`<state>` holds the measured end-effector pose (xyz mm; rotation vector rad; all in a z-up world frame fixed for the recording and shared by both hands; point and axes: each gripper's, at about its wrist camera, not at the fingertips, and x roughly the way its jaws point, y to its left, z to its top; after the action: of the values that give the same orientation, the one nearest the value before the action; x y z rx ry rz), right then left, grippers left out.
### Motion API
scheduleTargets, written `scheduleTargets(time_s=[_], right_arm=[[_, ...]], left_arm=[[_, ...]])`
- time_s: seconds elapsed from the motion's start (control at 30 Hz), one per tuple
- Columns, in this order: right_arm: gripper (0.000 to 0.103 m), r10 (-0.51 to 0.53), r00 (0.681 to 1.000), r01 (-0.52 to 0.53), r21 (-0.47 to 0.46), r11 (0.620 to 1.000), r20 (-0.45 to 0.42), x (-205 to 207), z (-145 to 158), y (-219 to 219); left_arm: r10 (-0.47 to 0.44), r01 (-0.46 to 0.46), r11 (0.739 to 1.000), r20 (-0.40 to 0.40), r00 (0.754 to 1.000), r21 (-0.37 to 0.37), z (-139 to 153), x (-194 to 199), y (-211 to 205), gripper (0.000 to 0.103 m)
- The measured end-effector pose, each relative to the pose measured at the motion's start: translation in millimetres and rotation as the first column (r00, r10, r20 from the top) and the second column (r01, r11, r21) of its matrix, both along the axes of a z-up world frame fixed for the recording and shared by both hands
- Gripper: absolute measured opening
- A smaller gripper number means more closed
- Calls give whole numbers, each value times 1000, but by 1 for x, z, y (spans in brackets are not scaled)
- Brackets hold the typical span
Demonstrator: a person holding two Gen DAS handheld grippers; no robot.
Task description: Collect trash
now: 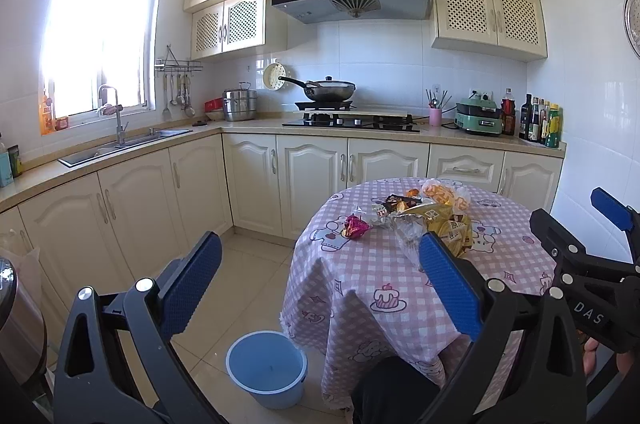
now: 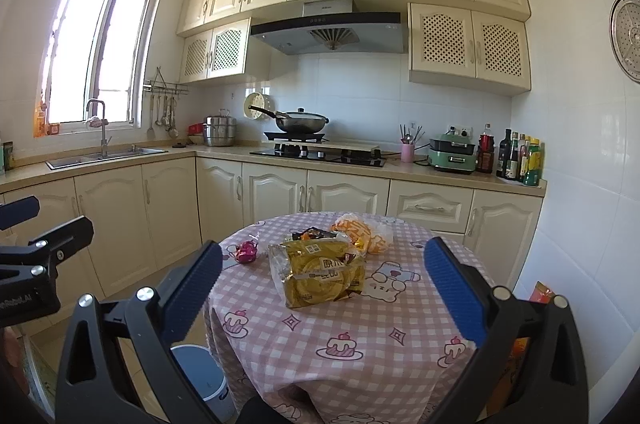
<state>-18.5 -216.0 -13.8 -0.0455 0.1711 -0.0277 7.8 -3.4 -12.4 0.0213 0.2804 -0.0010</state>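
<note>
Kitchen table (image 2: 360,336) carries 1 gold wrapper (image 2: 320,276), 1 orange bag (image 2: 364,228), 1 pink wrapper (image 2: 246,251); 1 blue bucket (image 1: 266,368) on floor beside. 2 grippers, left gripper (image 1: 320,284), right gripper (image 2: 324,288), gape empty.

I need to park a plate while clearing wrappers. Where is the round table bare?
Bare cloth spans the near half of the table, in front of the yellow wrapper, and the right edge. The far centre is crowded: yellow wrapper, orange bag, pink wrapper.
</note>
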Motion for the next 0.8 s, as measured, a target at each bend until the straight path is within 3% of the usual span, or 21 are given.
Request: scheduleTargets(time_s=[0.2, 0.47, 0.8], right_arm=[[99, 3, 999, -2, 35, 999, -36, 14, -4, -9], [99, -13, 993, 23, 81, 996, -117, 48, -23, -30], [99, -65, 972, 102, 155, 983, -224, 111, -59, -71]], left_arm=[[-6, 6, 1000, -37, 999, 9, -3, 13, -4, 95], [-58, 59, 998, -144, 988, 3, -23, 52, -15, 95], [-188, 181, 982, -290, 939, -51, -58, 127, -50, 95]])
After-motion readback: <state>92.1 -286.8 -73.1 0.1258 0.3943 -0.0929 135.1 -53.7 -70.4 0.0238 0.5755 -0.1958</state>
